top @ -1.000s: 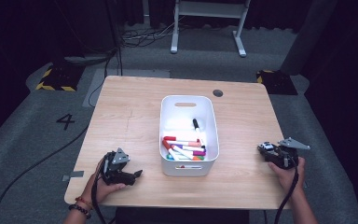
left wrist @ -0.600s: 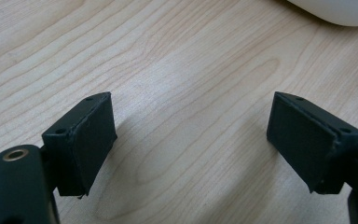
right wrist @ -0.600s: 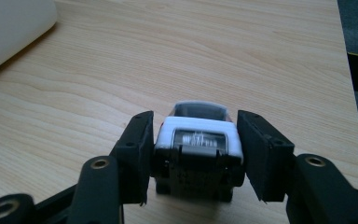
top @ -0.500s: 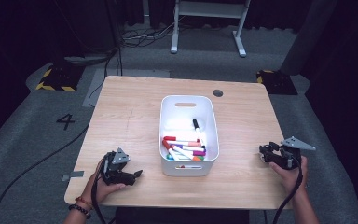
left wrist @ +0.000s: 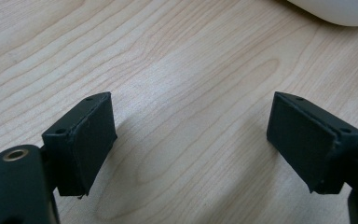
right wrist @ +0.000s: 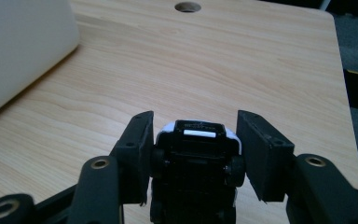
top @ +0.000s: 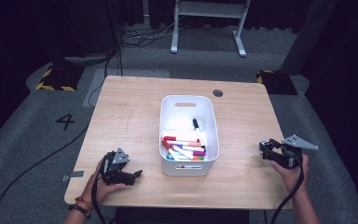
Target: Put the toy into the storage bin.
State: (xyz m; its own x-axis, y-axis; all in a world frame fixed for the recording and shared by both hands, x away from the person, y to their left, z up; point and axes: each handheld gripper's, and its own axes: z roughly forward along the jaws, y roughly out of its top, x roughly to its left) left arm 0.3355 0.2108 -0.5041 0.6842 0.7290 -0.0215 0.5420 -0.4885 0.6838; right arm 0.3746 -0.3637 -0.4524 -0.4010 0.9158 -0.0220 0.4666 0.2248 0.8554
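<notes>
**Right gripper holds toy car at desk's right edge**

Hidden or unclear: In the right gripper view the toy car (right wrist: 193, 158) shows its black underside with wheels at both sides; the lower end is cut off by the frame edge, and its white body appears as a thin rim at the top. Front and rear cannot be told apart. In the high view the car is too small and dark to separate from the right gripper (top: 272, 151). The left gripper view cuts off the bin (left wrist: 335, 9), showing a curved white corner at the top edge. In the right gripper view the bin wall is blurred at the upper left.

Orientation: The car's long axis runs along the line of the jaws, pointing away from the hand. Its underside faces the camera.

Position: The car sits between the right gripper's jaws, which are clamped on its two sides at the wheels. The gripper is above the desk (top: 126, 116) near its right edge, well apart from the bin, with jaws pointing toward the bin.

Left gripper: The left gripper (left wrist: 191, 135) has its jaws wide apart, with bare desk between them. In the high view it rests near the front left corner, jaws pointing toward the bin.

Bin contents: Coloured markers (top: 184, 149) lie heaped at the near end.
</notes>
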